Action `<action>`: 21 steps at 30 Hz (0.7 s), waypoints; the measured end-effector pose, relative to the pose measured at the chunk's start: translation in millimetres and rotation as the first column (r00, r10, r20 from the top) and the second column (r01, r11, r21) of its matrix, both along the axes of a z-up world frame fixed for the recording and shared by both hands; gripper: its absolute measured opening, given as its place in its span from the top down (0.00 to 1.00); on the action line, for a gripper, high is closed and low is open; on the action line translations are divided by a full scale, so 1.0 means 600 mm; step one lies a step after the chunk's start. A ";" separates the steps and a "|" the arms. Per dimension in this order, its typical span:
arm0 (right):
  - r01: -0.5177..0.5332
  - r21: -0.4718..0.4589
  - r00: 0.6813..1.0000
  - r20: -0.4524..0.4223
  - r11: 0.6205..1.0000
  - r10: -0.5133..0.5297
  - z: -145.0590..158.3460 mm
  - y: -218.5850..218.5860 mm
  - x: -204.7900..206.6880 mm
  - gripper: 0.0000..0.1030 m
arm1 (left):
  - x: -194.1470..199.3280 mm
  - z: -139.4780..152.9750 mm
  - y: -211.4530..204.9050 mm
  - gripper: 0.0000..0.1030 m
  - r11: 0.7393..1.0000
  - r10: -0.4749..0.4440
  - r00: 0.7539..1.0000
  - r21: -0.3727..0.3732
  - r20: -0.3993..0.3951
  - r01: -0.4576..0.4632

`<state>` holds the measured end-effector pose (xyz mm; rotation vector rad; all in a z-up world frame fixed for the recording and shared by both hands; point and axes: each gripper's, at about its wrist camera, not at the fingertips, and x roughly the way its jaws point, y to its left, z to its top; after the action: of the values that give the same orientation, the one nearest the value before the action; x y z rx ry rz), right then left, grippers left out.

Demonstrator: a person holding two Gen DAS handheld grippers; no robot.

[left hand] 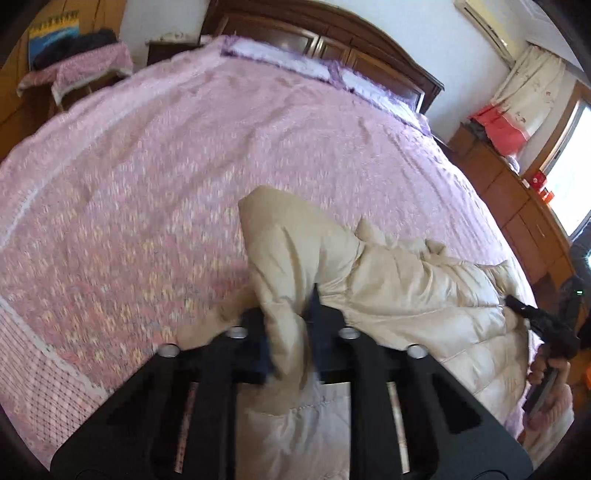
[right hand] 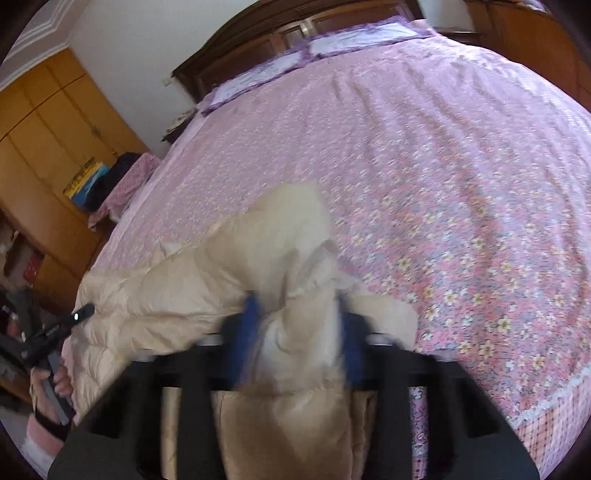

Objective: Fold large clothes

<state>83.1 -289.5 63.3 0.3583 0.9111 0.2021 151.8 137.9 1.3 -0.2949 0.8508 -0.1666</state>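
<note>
Daylight fills the room, entering through the blown-out white window [left hand: 570,177] at the right edge of the left wrist view. The pink floral bedspread [left hand: 155,192] is evenly bright with soft, faint creases of shadow. Both views are smeared by motion blur, worst on the floral print and on the blue-padded fingertips [right hand: 249,325] in the right wrist view. Fisheye distortion bows the dark wooden headboard [right hand: 258,33], and black vignetting fills the corners.

Left gripper [left hand: 290,332] and right gripper [right hand: 299,332], black-framed with blue-padded jaws, each closed on a fold of cream quilted puffer coat [left hand: 388,288].
</note>
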 end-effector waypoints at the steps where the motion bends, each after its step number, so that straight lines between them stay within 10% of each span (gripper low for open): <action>1: 0.011 -0.009 0.999 0.041 1.000 -0.011 0.015 0.004 -0.005 0.87 | 0.004 0.010 -0.007 0.89 1.000 0.005 1.000 0.029 0.025 -0.006; 5: 0.053 -0.064 0.988 0.151 0.997 -0.042 0.057 0.023 -0.008 0.90 | 0.050 0.014 -0.027 0.89 0.994 0.029 1.000 0.109 0.010 -0.030; 21: 0.155 -0.225 0.985 -0.044 0.962 -0.169 -0.080 0.021 0.059 0.76 | 0.150 -0.102 -0.030 0.68 0.988 0.103 0.987 0.132 -0.126 -0.086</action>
<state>118.6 -276.7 15.3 0.2323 0.9513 -0.0615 242.0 119.8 -59.9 -0.2291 0.9731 -0.0044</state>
